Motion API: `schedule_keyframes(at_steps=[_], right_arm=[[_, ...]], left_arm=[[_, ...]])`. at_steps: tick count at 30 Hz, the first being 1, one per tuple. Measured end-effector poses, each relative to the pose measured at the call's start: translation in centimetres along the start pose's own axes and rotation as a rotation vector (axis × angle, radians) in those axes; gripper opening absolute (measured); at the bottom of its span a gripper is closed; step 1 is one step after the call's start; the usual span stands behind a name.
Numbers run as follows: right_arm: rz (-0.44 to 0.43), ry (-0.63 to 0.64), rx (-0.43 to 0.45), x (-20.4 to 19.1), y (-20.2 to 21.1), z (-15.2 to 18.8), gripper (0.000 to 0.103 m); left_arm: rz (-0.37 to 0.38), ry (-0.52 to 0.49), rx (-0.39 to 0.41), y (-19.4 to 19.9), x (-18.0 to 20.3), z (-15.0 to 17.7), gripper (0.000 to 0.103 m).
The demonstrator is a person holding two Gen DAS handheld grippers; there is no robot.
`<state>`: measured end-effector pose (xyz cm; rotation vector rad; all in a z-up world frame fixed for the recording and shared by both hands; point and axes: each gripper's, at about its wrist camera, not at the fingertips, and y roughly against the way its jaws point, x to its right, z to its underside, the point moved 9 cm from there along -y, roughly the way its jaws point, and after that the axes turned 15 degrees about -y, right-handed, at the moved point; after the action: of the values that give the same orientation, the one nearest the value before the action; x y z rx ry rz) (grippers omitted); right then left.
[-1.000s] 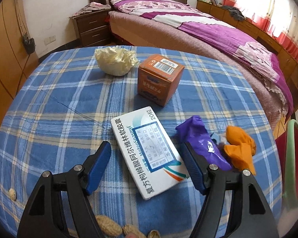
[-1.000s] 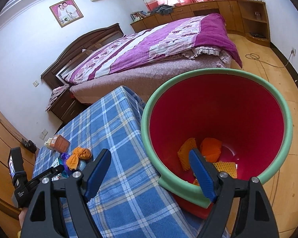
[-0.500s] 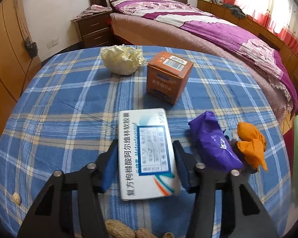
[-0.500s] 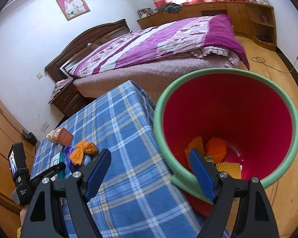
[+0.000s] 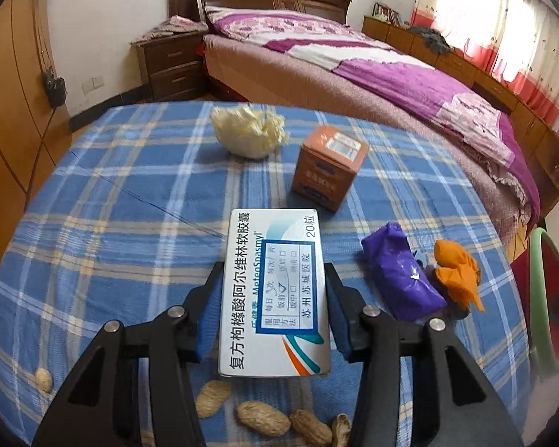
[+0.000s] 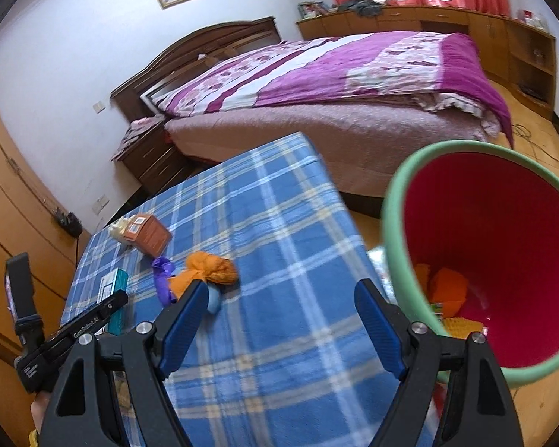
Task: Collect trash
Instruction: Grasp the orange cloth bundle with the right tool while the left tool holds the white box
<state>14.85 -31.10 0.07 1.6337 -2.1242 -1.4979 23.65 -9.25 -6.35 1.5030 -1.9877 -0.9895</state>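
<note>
Left fingers: my left gripper [image 5: 274,320] has its blue fingers [image 5: 208,320] pressed against both long sides of the white medicine box [image 5: 275,294], about half closed, gripping it.
Medicine box: I see it lengthwise between the fingers, over the near part of the blue plaid tabletop [image 5: 111,223]; I cannot tell whether its underside touches the cloth.
Right fingers: my right gripper [image 6: 281,324] stands wide open with nothing in it, over the tabletop's edge beside the bin.
Around the box: an orange carton [image 5: 328,167] stands upright just beyond it, and a crumpled cream wad [image 5: 248,136] lies farther back to the left.
Right of the box: a purple bag [image 5: 400,277] lies near it, with an orange cloth bundle [image 5: 458,279] touching its far side, close to the tabletop's right edge.
Near edge: peanut shells [image 5: 262,417] lie in a row just below the box, and one more shell [image 5: 43,380] sits apart at the left.
In the way: the purple bag and orange bundle lie between the box and the bin.
Bin: a red bin with a green rim [image 6: 391,223] stands beside the tabletop's right edge.
Bin contents: orange and yellow scraps [image 6: 447,290] lie at its bottom.
</note>
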Motion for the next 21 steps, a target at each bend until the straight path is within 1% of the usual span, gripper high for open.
schedule_keyframes(at_steps=[4, 9, 13, 15, 16, 18, 20, 21], right_arm=[[-0.018, 0.032, -0.037, -2.2, -2.3, 0.3, 0.083], [-0.011, 0.070, -0.093, -4.1, -5.8, 1.1, 0.082], [-0.028, 0.071, -0.137, -5.0, -8.0, 1.7, 0.070], [-0.036, 0.067, -0.151, -5.1, -8.7, 1.9, 0.061], [-0.038, 0.067, -0.158, -5.2, -9.1, 2.0, 0.054], [-0.045, 0.073, -0.158, -5.2, -9.2, 2.0, 0.048], [-0.063, 0.081, -0.165, -5.6, -9.3, 2.1, 0.038], [-0.069, 0.086, -0.164, -5.7, -9.3, 2.2, 0.036]], left_arm=[[0.003, 0.015, 0.022, 0.7, -0.5, -0.2, 0.050], [0.023, 0.038, 0.026, 1.1, -1.0, 0.0, 0.050], [0.031, 0.050, 0.024, 1.2, -1.3, 0.3, 0.050], [0.033, 0.052, 0.024, 1.2, -1.4, 0.4, 0.050], [0.033, 0.051, 0.025, 1.2, -1.3, 0.4, 0.050], [0.035, 0.053, 0.025, 1.2, -1.3, 0.4, 0.050], [0.039, 0.054, 0.026, 1.2, -1.3, 0.5, 0.050], [0.041, 0.055, 0.026, 1.2, -1.3, 0.5, 0.050]])
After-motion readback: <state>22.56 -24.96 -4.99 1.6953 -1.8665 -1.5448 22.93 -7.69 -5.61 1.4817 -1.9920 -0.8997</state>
